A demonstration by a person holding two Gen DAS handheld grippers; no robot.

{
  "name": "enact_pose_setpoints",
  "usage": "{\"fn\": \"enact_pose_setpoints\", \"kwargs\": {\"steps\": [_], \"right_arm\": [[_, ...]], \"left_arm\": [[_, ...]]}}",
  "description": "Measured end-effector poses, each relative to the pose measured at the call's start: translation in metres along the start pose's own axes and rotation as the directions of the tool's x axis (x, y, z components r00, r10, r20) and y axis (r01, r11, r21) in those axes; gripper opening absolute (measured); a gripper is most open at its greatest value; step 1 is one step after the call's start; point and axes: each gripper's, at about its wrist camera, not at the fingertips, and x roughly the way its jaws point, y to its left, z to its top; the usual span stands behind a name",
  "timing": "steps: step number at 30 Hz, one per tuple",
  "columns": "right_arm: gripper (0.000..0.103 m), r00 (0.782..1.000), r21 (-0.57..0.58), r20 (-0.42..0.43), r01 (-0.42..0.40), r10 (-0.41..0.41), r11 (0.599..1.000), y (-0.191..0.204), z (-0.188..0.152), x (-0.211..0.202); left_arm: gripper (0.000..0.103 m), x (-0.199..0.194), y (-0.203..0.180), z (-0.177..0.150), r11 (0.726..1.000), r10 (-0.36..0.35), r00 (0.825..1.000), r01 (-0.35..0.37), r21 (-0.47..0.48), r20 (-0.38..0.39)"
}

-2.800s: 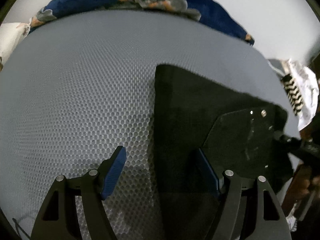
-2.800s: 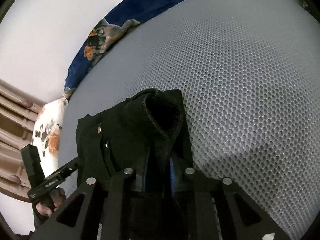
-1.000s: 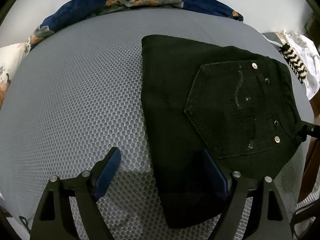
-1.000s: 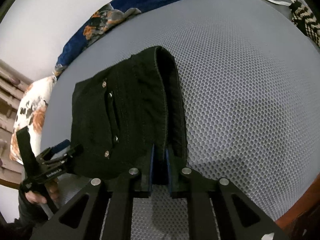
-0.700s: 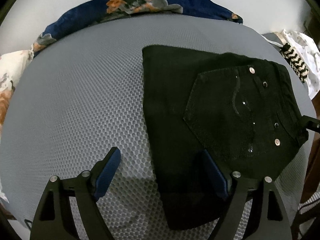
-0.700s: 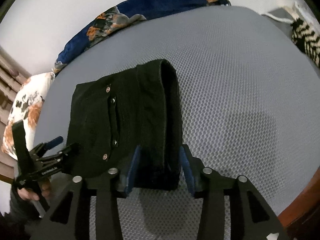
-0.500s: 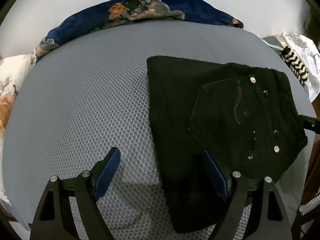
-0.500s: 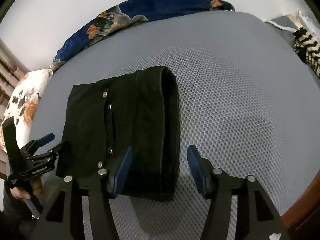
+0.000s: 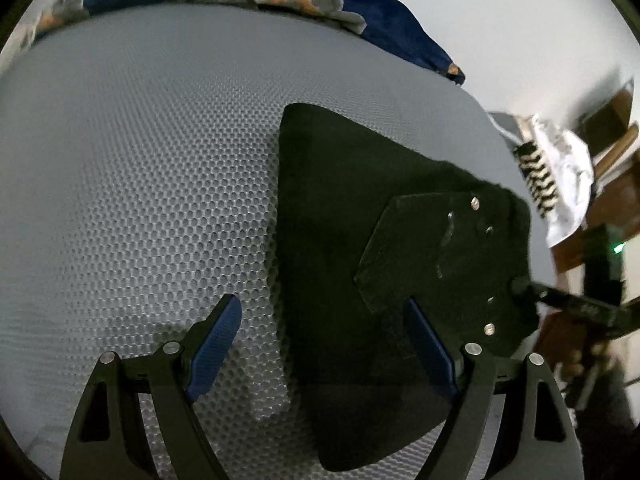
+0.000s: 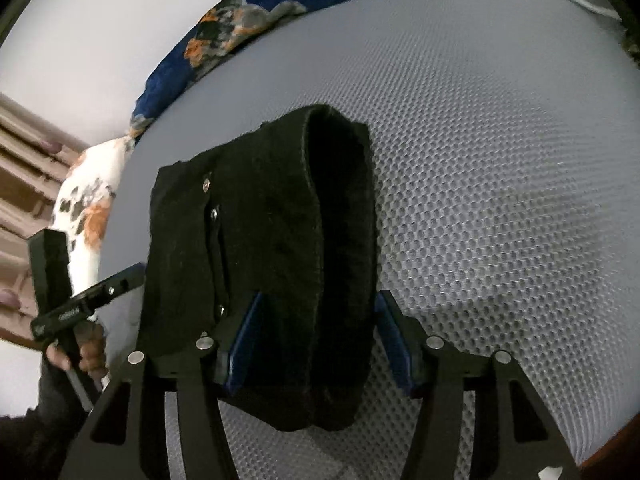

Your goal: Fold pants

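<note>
Below, folded black pants [image 10: 272, 248] lie between the released right tongs [image 10: 316, 340]; left tongs [image 9: 324, 344] gape astride their edge.

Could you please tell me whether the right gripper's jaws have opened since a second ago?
Yes. The right gripper was pinched on the folded edge of the black pants then; now its blue pads stand apart on either side of it.

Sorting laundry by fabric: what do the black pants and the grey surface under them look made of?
Black pants: apparently heavy denim-like cotton, matte, given the metal rivets, stitched back pocket and thick folded edge. Grey surface: looks like woven mesh fabric with a honeycomb pattern of small holes; the fibre cannot be told.
</note>
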Motion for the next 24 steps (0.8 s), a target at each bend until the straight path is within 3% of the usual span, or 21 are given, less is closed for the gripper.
{"fn": "enact_pose_setpoints", "kwargs": {"steps": [6,12,24], "right_arm": [[0.056,0.991,0.024,-0.038,-0.128,0.129,0.992,-0.018,0.006,0.007],[0.058,0.977,0.045,-0.061,-0.201,0.203,0.979,-0.031,0.004,0.006],[0.059,0.934,0.112,-0.034,-0.349,0.354,0.930,-0.060,0.009,0.008]], "left_arm": [[0.083,0.003,0.022,0.005,0.992,-0.087,0.995,0.083,-0.098,-0.040],[0.083,0.004,0.035,0.006,0.972,-0.195,0.979,0.185,-0.148,-0.059],[0.083,0.022,0.017,0.023,0.969,-0.235,0.968,0.226,-0.103,-0.084]]}}
